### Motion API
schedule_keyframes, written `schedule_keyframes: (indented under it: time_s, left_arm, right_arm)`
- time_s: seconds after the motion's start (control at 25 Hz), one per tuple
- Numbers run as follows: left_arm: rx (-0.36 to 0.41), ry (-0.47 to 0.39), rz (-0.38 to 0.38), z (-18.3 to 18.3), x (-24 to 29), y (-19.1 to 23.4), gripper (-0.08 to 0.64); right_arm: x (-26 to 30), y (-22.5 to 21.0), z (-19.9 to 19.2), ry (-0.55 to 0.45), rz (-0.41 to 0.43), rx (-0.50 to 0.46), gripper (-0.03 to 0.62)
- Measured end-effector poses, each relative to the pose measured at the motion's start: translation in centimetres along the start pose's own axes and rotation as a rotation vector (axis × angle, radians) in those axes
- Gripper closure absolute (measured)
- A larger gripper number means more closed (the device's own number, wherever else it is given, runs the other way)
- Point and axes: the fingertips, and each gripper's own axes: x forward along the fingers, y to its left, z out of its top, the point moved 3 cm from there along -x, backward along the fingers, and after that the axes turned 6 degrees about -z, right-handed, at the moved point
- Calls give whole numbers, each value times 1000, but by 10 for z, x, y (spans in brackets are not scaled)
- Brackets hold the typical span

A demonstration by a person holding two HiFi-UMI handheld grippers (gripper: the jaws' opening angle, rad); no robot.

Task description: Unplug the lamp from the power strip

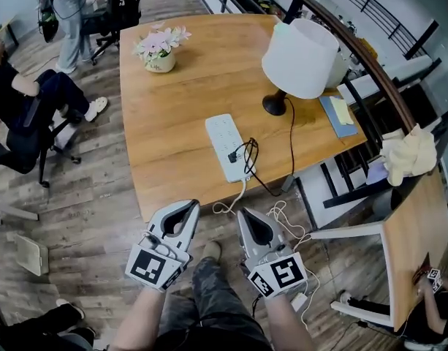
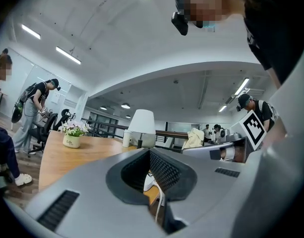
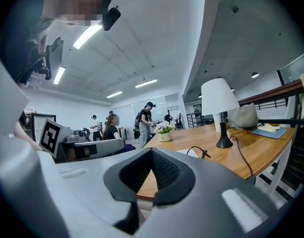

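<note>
The black lamp plug (image 1: 237, 154) sits in the near end of the white power strip (image 1: 225, 141), which lies flat on the wooden desk (image 1: 172, 101). Its thin cord (image 1: 291, 137) loops back to the lamp (image 1: 300, 57).

The left hand-held gripper (image 1: 185, 209) and right hand-held gripper (image 1: 247, 216) hover short of the desk edge, jaws together and empty.

The plug looks small and rigid, and the strip looks light enough to lift. It seems best to pin the strip and pinch the plug body, not the soft cord.

Head view looks steeply down onto the table (image 1: 180, 115); both gripper views face level across it, sharing the lamp (image 1: 300, 57).
</note>
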Motion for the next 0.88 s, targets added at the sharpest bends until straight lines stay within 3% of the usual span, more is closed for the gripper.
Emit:
schedule_keyframes:
  time_s: [0.16, 0.32, 0.48, 0.88]
  left_arm:
    - [-14, 51, -16, -12, 22, 7, 565]
    - [6, 31, -35, -12, 46, 14, 563]
    - [-21, 100, -14, -29, 64, 25, 563]
    - [-53, 124, 23, -42, 95, 42, 563]
  right_arm:
    - [25, -14, -7, 25, 13, 7, 584]
    - [45, -28, -13, 58, 15, 7, 584]
    - [65, -42, -18, 98, 0, 24, 584]
    - [99, -60, -25, 145, 13, 61, 584]
